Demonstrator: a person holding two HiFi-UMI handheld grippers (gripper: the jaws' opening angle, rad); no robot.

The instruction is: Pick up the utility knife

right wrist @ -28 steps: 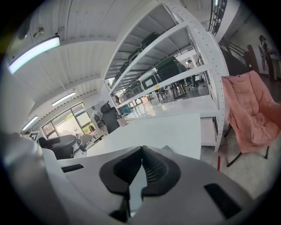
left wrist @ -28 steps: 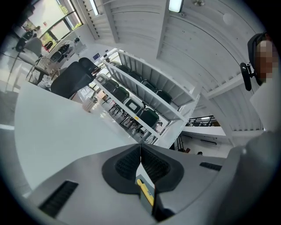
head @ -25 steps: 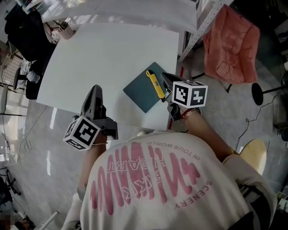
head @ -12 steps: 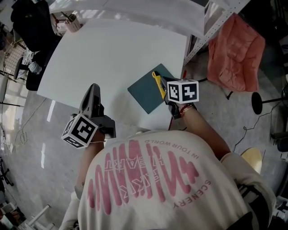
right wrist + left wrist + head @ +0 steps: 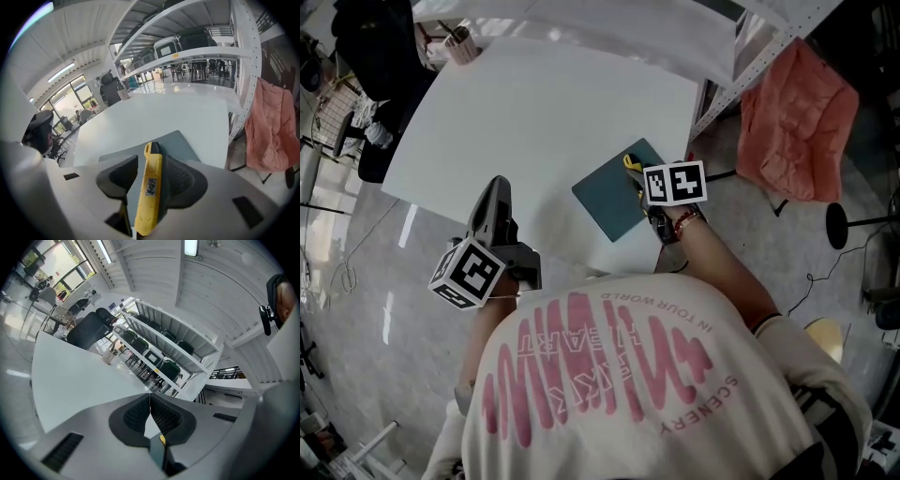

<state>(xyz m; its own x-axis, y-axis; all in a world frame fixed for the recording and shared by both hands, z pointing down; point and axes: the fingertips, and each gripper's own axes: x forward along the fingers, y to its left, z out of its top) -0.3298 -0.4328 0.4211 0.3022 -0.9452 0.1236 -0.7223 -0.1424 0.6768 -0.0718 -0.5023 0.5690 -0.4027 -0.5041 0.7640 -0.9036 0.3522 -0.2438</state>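
The yellow utility knife (image 5: 150, 187) lies on a dark teal cutting mat (image 5: 180, 140) near the white table's right front corner. My right gripper (image 5: 150, 159) points steeply down over it, jaws opening, with the knife lengthwise between the pads. The left pad stands clear of it and the right pad is close alongside. In the head view only the knife's far tip (image 5: 629, 162) shows on the mat (image 5: 609, 199), beyond the right gripper (image 5: 643, 192) and its marker cube. My left gripper (image 5: 495, 185) hovers at the table's near edge, shut and empty (image 5: 150, 397).
The white table (image 5: 544, 103) stretches away bare beyond the mat. A metal shelf rack (image 5: 727, 66) and a pink fabric chair (image 5: 797, 122) stand right of the table. A black office chair (image 5: 370, 42) is at the far left corner.
My right gripper has sunk and moved forward over the knife, so its cube now hides most of the knife. The left gripper has hardly moved.
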